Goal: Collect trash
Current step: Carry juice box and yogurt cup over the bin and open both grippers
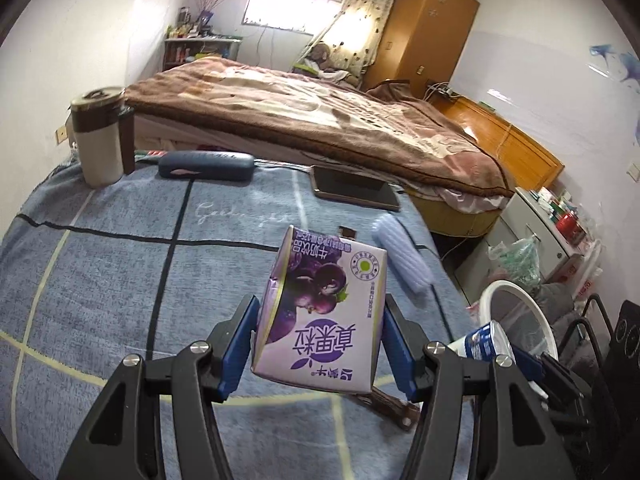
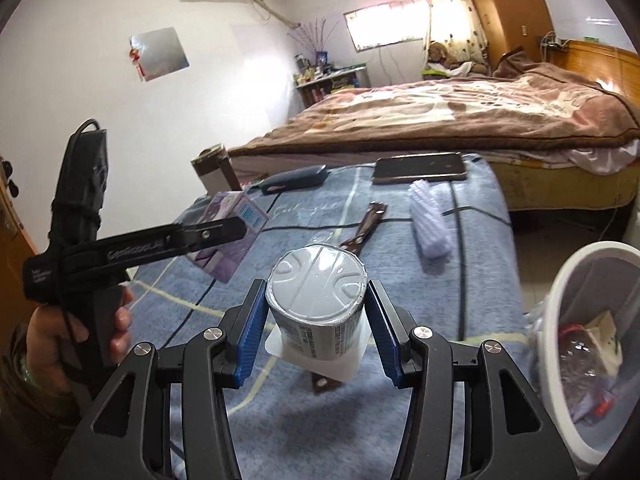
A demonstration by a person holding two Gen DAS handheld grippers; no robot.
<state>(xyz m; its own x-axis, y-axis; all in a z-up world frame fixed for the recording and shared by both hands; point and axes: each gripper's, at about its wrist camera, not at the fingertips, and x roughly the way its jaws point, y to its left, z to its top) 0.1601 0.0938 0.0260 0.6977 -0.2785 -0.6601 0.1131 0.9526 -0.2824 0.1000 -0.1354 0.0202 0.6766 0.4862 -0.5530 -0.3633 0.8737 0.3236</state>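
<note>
My left gripper [image 1: 318, 332] is shut on a purple milk-drink carton [image 1: 324, 316] and holds it above the blue blanket-covered table [image 1: 120, 272]. It shows from the side in the right wrist view [image 2: 224, 236], carton [image 2: 236, 216] in its jaws. My right gripper [image 2: 318, 320] is shut on a white yogurt cup [image 2: 320, 300], held upside down above the table. That cup also shows in the left wrist view [image 1: 486, 340]. A white trash bin [image 2: 592, 328] with rubbish inside stands on the floor to the right, also seen in the left wrist view [image 1: 520, 312].
On the table lie a tablet [image 1: 354, 188], a dark glasses case [image 1: 206, 163], a thermos cup [image 1: 100, 136], a lilac ribbed roll [image 1: 400, 260] and a brown strap [image 2: 368, 224]. A bed with a brown blanket [image 1: 320, 112] stands behind.
</note>
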